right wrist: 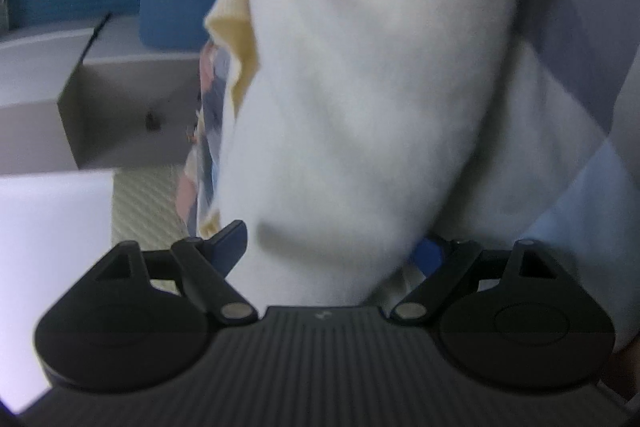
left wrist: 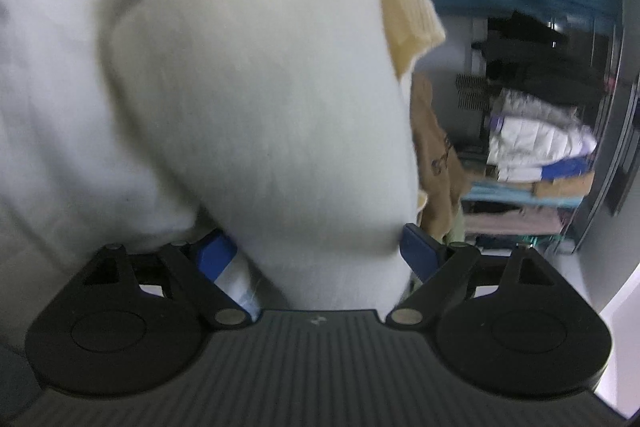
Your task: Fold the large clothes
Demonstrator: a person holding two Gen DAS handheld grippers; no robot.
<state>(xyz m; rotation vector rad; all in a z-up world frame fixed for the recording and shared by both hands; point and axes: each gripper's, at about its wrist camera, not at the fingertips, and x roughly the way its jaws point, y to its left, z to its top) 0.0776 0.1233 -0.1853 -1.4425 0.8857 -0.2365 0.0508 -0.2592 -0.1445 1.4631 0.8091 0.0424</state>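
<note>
A white fleecy garment (left wrist: 256, 99) is seen filling most of the left wrist view, bunched in a thick fold that hangs down between the two blue fingers (left wrist: 218, 259) of the left gripper (left wrist: 320, 255). The jaws are spread wide, and the cloth lies loose in the gap; it is not pinched, though whether it brushes the pads cannot be told through the blur. A pale yellow ribbed edge (left wrist: 408, 7) is shown at the upper right of the fold, and a tan cloth (left wrist: 436, 155) bearing a dark printed mark, too blurred to be read, is seen behind it. Further back, stacked folded clothes (left wrist: 536, 147) are kept on shelves. In the right wrist view the same white garment (right wrist: 360, 87) is draped between the blue fingers (right wrist: 230, 239) of the right gripper (right wrist: 332, 247), whose jaws are likewise released and set wide apart, with the cloth sagging between them. A yellow ribbed strip (right wrist: 236, 39) and a pink-and-blue patterned fabric (right wrist: 212, 99) are seen along its left side. An open grey box (right wrist: 120, 111) and a blue cushion (right wrist: 176, 15) are placed to the left. No brand or legible writing is shown anywhere.
</note>
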